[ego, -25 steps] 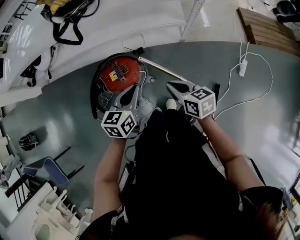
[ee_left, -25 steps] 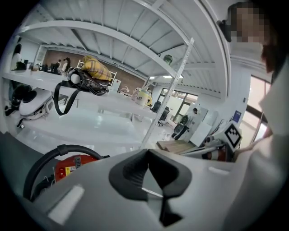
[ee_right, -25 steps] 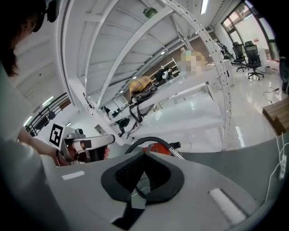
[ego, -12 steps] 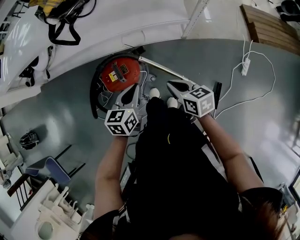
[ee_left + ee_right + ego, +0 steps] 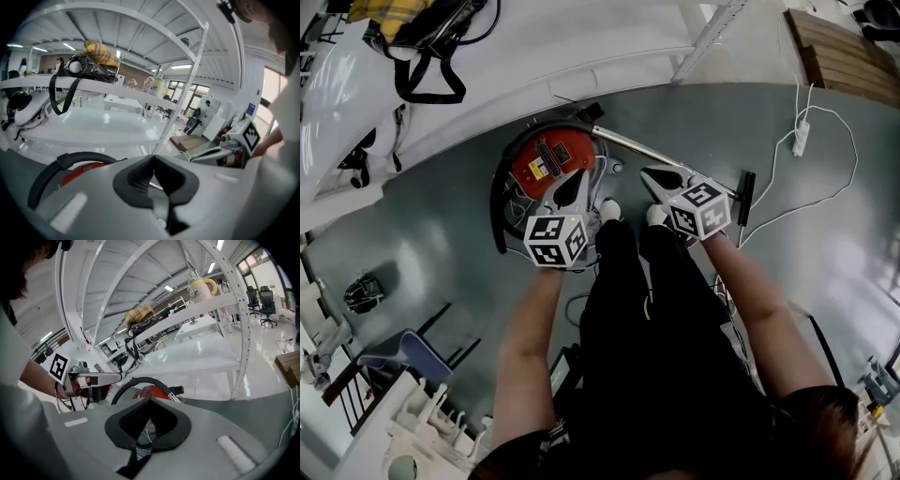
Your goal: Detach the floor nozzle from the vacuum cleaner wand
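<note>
Jaws were shut, empty, on left gripper (image 5: 575, 184) and right gripper (image 5: 654, 175), so opening was needed before the wand (image 5: 628, 142) was clamped.

Glossy red plastic on vacuum canister (image 5: 546, 159); bright polished metal on wand (image 5: 628, 142); matt black ribbed hose (image 5: 495, 202). Smooth semi-gloss finish on grey floor (image 5: 431, 225). Rough bare wood on pallet (image 5: 839, 52). Matt grey plastic on left gripper (image 5: 152, 160), ribbed black pads (image 5: 136, 180).
</note>
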The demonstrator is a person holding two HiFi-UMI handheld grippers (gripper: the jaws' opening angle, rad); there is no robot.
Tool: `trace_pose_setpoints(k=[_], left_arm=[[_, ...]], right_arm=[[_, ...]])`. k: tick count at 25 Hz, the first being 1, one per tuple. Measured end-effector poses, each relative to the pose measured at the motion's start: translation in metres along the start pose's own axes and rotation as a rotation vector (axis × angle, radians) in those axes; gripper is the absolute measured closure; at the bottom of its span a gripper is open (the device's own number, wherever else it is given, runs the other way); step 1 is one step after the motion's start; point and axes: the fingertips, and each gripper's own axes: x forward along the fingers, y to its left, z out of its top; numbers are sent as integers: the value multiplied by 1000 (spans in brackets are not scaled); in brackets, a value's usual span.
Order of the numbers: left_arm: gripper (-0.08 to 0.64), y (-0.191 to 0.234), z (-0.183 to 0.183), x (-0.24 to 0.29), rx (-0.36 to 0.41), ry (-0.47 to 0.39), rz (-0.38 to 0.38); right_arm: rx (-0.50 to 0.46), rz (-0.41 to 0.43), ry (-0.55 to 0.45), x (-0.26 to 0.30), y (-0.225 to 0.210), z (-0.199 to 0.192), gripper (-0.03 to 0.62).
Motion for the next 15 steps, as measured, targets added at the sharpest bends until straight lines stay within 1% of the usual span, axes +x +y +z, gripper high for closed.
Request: trace_pose_setpoints(k=[2, 4, 7, 11, 15], left_arm=[[551, 16, -9, 9, -9, 19, -1], [551, 27, -17, 17, 2, 32, -1], [551, 39, -28, 29, 18, 47, -8], [551, 60, -42, 49, -2, 48, -8], [551, 76, -57, 66, -2, 47, -4]], right_arm=[[-24, -3, -5, 19, -1, -3, 598], [-34, -5, -21, 36, -3, -6, 598], [-29, -33, -41, 60, -12, -9, 598], [-16, -52, -47, 93, -22, -15, 598], [-76, -84, -25, 122, -33, -24, 598]])
